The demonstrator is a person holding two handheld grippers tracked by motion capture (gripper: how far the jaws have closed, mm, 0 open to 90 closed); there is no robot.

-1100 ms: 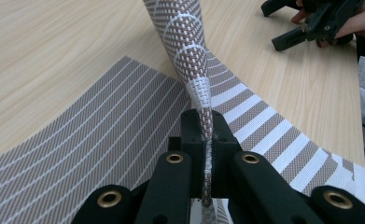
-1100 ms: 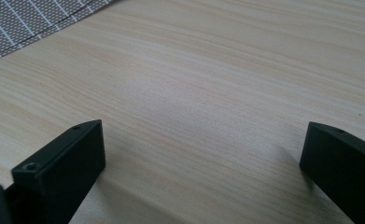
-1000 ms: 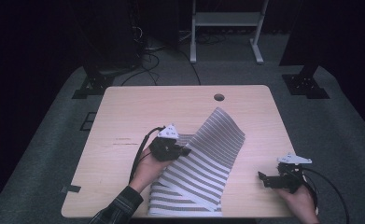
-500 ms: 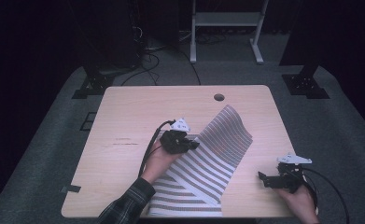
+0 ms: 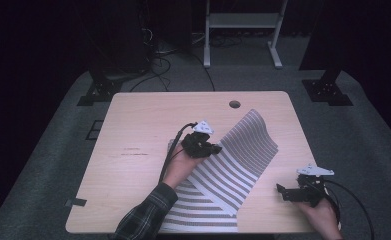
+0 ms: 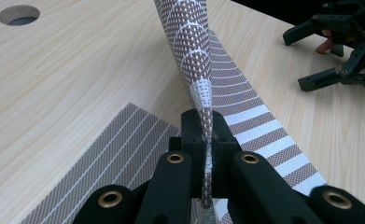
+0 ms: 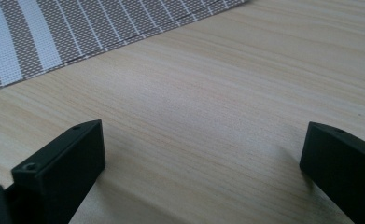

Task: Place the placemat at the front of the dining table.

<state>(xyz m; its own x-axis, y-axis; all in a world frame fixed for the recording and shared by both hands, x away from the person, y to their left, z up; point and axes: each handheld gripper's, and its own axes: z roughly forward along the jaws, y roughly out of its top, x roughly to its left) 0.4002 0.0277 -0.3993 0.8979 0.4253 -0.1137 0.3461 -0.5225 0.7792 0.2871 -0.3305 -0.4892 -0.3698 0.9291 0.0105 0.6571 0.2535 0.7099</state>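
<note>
My left fingers [image 6: 207, 140] are clamped tight on the edge of the striped mat [image 5: 233, 165], which runs up between them as a thin pinched fold. In the left gripper view the mat rises from the fingers in a narrow curl, its weave and white lines sharp, and a flat part of it with thin stripes lies on the bench [image 6: 77, 70] to the left of the fold. That view also shows the round hole [image 6: 19, 14] in the bench at its top left corner, and my right gripper [image 6: 343, 51] farther off at the top right, resting apart from the mat.

From the high view I see what the close one cannot: my left gripper [image 5: 203, 145] sits near the middle of the bench [image 5: 143, 115], holding one part of the mat lifted and folded over the rest, so the raised flap leans toward the far right while the lower part lies flat at the near edge. My checked sleeve [image 5: 143, 220] comes in over that flat part. The hole [image 5: 234, 104] lies beyond the mat, near the far edge.

Farther right, my right gripper [image 5: 295, 192] is down at the near right corner, just beside the mat but not touching it. In the right gripper view its fingers [image 7: 59, 172] stand wide apart with bare wood between them, and the mat's edge [image 7: 101, 28] crosses the top left of that view.
</note>
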